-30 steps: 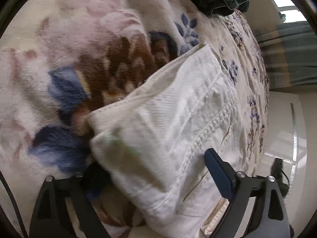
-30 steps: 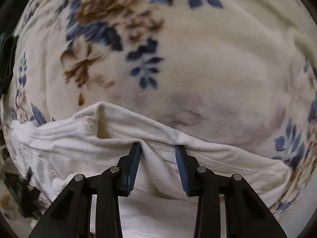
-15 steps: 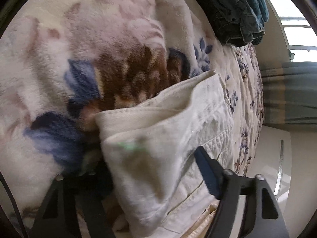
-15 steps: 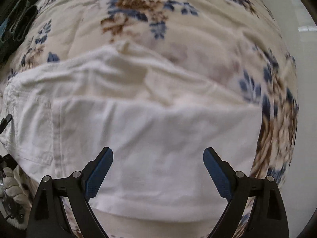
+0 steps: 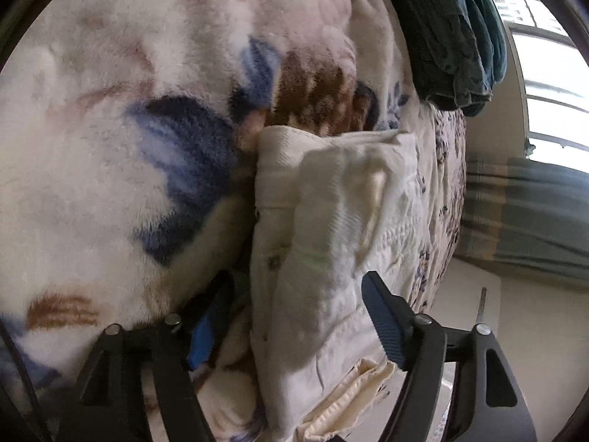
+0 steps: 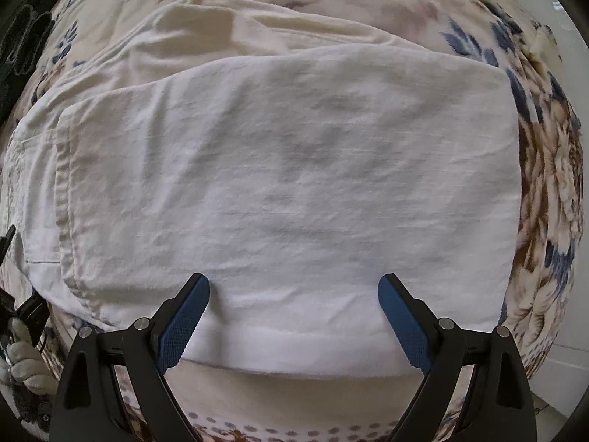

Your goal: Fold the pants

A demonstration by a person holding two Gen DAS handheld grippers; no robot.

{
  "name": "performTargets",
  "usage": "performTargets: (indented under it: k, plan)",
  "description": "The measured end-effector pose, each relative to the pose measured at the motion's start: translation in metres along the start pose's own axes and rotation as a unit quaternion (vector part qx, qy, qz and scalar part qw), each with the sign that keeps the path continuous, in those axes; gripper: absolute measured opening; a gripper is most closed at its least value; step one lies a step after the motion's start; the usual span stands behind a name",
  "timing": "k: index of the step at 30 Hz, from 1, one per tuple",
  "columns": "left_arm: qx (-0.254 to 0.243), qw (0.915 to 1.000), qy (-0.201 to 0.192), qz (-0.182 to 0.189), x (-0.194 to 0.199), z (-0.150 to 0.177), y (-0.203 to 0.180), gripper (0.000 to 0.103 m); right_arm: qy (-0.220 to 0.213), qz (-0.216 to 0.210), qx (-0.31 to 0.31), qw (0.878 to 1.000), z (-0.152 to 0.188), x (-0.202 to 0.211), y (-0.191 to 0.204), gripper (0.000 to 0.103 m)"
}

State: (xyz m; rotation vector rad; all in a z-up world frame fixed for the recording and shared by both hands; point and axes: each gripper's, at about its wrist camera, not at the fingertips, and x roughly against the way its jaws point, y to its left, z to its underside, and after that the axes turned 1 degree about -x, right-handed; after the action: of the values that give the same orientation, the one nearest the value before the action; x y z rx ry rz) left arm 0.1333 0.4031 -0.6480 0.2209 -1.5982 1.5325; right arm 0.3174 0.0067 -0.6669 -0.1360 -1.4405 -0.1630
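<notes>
The white pants (image 6: 287, 169) lie folded into a broad rectangle on the floral blanket (image 6: 545, 184). My right gripper (image 6: 293, 281) points straight down over the near edge of the fold, open wide, with nothing pinched between its blue pads. In the left wrist view the thick folded end of the pants (image 5: 331, 202), with a button and seams showing, stands between the fingers of my left gripper (image 5: 294, 291). Its jaws are opening; the right pad (image 5: 383, 320) rests against the cloth, and the left pad (image 5: 202, 335) sits apart from it, half hidden under the fold.
The fleece blanket (image 5: 110, 147) covers the bed. A stack of dark teal clothes (image 5: 449, 37) lies at the far end. The bed's edge drops to a pale floor (image 5: 515, 313) on the right, below a window and curtain. A gloved hand (image 6: 22, 361) shows at the lower left.
My right gripper let go of the pinched pants edge, opened wide and drew back across the folded cloth. My left gripper rolled and shifted along the pants' thick end.
</notes>
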Motion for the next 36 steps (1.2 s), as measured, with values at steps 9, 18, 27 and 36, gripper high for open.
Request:
performTargets:
  k: [9, 18, 27, 36]
  plan:
    - [-0.042, 0.9985, -0.029, 0.02, -0.021, -0.017, -0.044, 0.064, 0.005, -0.021, -0.013, 1.0, -0.013, 0.002, -0.016, 0.095]
    - [-0.239, 0.9704, -0.036, -0.011, -0.001, 0.031, -0.131, 0.023, -0.003, -0.001, -0.002, 1.0, -0.011, -0.008, -0.009, 0.095]
    - [-0.387, 0.9218, -0.011, 0.018, 0.005, 0.128, -0.22, 0.021, -0.029, -0.06, -0.062, 0.996, 0.006, 0.031, -0.055, 0.095]
    - [-0.512, 0.8551, 0.083, 0.007, -0.061, 0.295, -0.255, 0.021, -0.061, -0.063, -0.19, 0.978, 0.044, 0.062, -0.193, 0.095]
